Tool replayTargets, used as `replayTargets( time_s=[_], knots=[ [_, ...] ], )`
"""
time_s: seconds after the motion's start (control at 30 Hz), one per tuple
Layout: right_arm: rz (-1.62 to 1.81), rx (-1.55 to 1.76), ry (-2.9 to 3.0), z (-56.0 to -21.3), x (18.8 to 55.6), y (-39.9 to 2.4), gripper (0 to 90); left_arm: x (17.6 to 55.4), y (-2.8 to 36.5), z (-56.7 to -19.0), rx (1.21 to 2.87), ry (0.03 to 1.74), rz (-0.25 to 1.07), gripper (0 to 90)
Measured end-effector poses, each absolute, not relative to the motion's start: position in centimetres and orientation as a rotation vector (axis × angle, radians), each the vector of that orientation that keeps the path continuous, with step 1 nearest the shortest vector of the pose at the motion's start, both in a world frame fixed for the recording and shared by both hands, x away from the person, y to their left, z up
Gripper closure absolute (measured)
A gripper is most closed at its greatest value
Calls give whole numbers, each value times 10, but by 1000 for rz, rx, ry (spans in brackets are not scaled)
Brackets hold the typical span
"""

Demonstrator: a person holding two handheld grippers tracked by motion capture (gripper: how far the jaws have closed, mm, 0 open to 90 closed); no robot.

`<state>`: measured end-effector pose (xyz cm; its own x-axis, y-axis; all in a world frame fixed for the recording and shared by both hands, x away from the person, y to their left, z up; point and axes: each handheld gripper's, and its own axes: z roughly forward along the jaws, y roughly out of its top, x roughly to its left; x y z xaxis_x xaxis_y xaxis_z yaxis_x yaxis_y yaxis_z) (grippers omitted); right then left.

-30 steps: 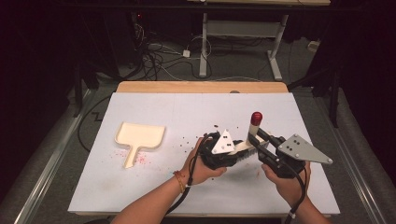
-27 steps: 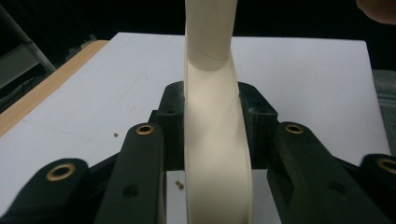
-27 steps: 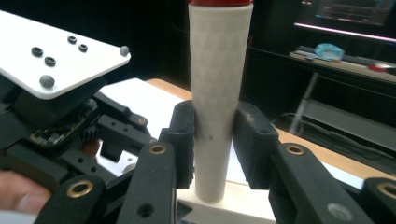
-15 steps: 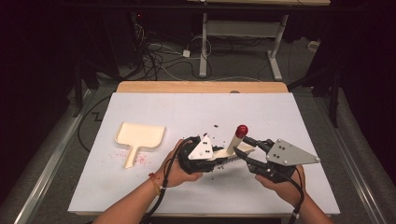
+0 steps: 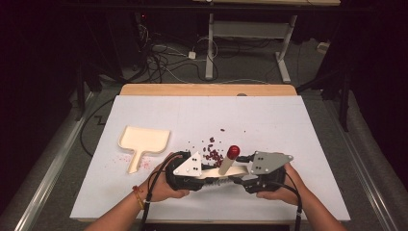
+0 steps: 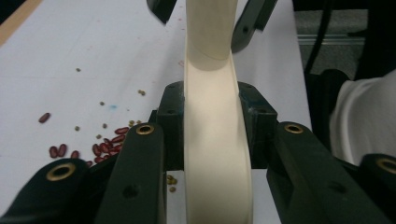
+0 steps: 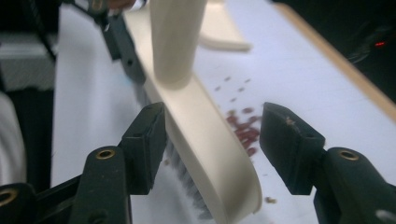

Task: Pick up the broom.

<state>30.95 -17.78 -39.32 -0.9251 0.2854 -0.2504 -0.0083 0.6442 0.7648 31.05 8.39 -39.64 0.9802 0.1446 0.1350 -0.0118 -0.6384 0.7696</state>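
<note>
Left gripper [image 6: 210,140] is clamping the brush [image 6: 215,154] body tight. Right gripper [image 7: 212,144] jaws have just been opening, now straddling the brush end without gripping, beans [image 5: 211,153] sitting nearby.

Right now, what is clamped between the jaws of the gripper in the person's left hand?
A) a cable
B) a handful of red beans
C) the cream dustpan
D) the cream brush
D: in the left gripper view the left gripper has its pads pressed on both sides of the cream brush; the dustpan lies apart on the table.
</note>
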Motion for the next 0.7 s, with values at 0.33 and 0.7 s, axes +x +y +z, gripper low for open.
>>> replayTargets(
  time_s=[0.33,0.7],
  knots=[
    [1111,33,2744,-415,316,-153,639,308,83,-402,2293,-17,178,652],
    [1104,167,2657,-410,320,-162,676,309,109,-396,2236,202,420,352]
  ],
)
